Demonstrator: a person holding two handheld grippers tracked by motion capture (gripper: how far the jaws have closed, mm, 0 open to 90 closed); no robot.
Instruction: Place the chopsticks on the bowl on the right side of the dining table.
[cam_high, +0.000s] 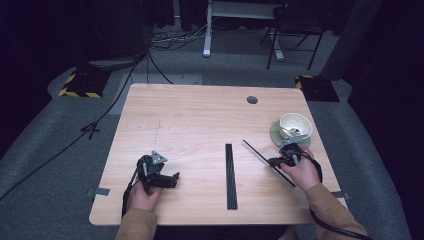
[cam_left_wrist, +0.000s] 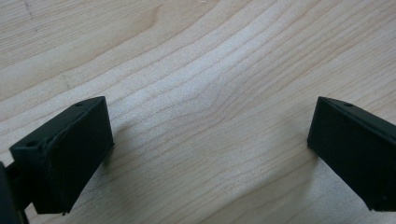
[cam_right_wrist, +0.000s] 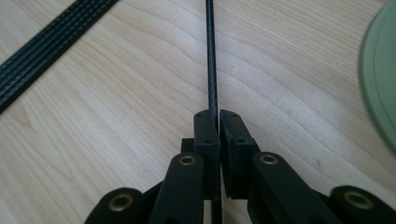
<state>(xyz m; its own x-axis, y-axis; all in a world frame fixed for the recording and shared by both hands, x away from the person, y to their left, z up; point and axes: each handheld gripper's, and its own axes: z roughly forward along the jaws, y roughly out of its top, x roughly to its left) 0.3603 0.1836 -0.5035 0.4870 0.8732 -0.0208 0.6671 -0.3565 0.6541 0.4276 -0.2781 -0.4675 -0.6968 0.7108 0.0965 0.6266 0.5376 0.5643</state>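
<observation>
**Right claw clamped on one rod, left claw wide and empty**

The right claw (cam_right_wrist: 218, 122) has its jaws pressed together on a thin black rod (cam_right_wrist: 211, 56); in its own view the rod runs straight up from between the pads and passes on below them. In the high view that same rod (cam_high: 257, 153) slants across the right part of the surface, from near the middle down toward the person's right hand (cam_high: 301, 172), which holds the right claw (cam_high: 276, 161) close to the rod's lower half. Whether the rod is lifted or lies flat I cannot tell.

The surface (cam_high: 190, 125) is a pale wooden top with a round hole (cam_high: 252, 100) near its far edge. It stands on grey floor (cam_high: 45, 165) strewn with cables.

The left claw (cam_left_wrist: 210, 149) stands wide apart with bare wood between its jaws, holding nothing. In the high view the left claw (cam_high: 172, 178) rests low on the near left of the surface in the left hand (cam_high: 144, 196).

A bundle of black rods (cam_high: 230, 175) lies side by side near the middle, pointing away from the person, well apart from the held rod.

A green plate (cam_high: 276, 135) sits at the right edge, just beyond the right hand, with a white bowl (cam_high: 296, 125) on it. Something metallic lies in the bowl, too small to name.
</observation>
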